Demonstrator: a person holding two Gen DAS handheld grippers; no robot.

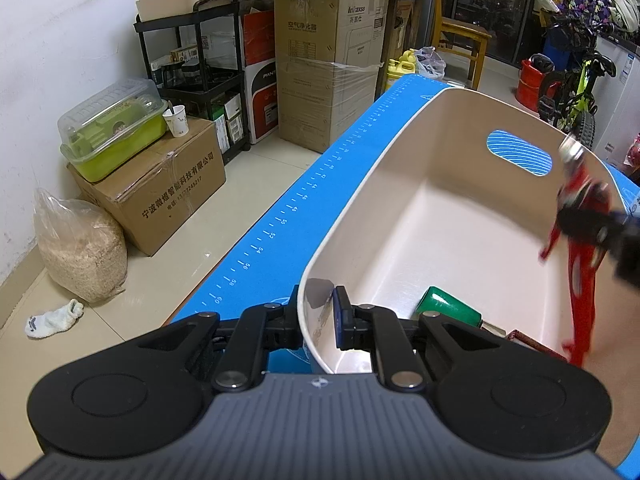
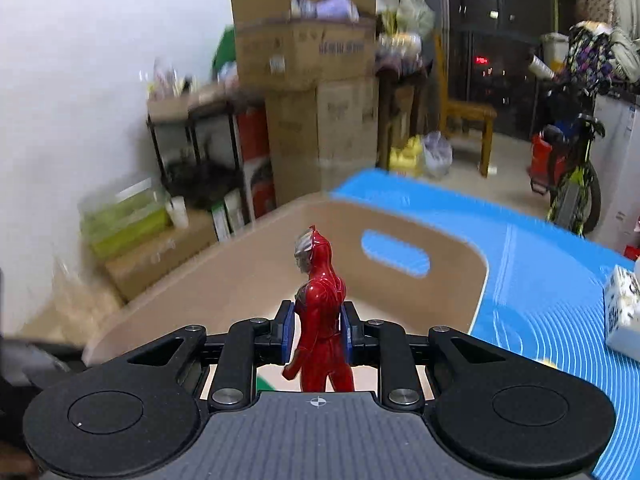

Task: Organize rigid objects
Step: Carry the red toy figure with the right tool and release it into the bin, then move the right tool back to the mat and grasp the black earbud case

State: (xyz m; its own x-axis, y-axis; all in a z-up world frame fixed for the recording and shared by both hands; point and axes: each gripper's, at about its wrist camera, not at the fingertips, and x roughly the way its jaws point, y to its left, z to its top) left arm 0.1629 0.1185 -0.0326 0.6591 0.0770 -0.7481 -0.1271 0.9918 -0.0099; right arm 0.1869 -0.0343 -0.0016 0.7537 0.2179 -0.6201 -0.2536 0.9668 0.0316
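A cream plastic bin [image 1: 400, 184] with a handle slot stands on the blue mat [image 1: 280, 240]. My left gripper [image 1: 318, 320] is shut on the bin's near rim, one pad outside and one inside. A green cylinder [image 1: 450, 308] and a dark red object [image 1: 532, 342] lie on the bin floor. My right gripper [image 2: 318, 332] is shut on a red and silver toy figure [image 2: 320, 312], clamped at its torso and held upright over the bin [image 2: 248, 280]. From the left wrist view that figure [image 1: 576, 256] hangs blurred at the bin's right wall.
A white patterned box [image 2: 622, 312] sits on the mat [image 2: 540, 280] at right. Beyond the mat's left edge are the floor, cardboard boxes [image 1: 168, 184], a black shelf cart [image 1: 200, 72], a bag of grain [image 1: 80, 244] and a sock [image 1: 54, 320]. A bicycle [image 1: 572, 92] stands at far right.
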